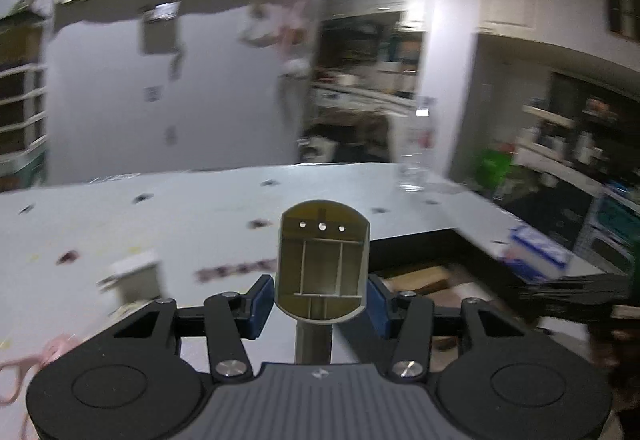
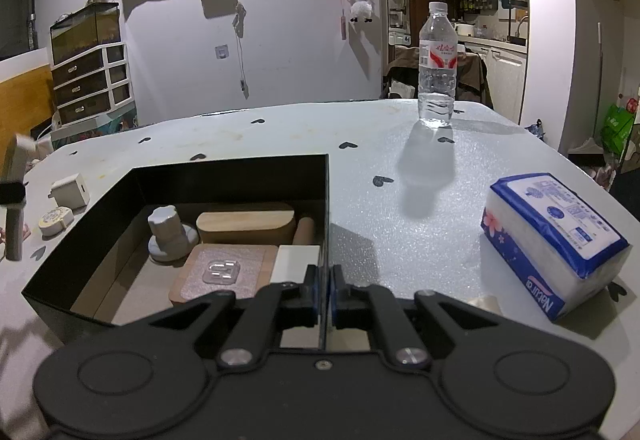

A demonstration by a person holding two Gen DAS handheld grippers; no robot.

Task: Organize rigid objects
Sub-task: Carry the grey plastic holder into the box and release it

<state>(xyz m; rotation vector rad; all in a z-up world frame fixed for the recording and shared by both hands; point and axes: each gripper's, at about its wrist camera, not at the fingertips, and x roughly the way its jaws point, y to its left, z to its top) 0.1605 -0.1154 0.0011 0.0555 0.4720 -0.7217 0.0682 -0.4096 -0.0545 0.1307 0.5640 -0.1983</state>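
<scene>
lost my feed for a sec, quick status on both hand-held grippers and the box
Left hand-held gripper shut on a beige hollow plastic piece. Right hand-held gripper shut on the black box wall. Nothing blocking the box.

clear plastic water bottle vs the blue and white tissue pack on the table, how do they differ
The clear plastic water bottle stands upright; the blue and white tissue pack lies flat on its side. The bottle is see-through, tall and narrow, with a red and white label; the pack is opaque, low and blocky, with blue print. The bottle stands at the table's far edge; the pack lies nearer, at the right edge. Both rest on the pale heart-patterned table, outside the black box.
</scene>
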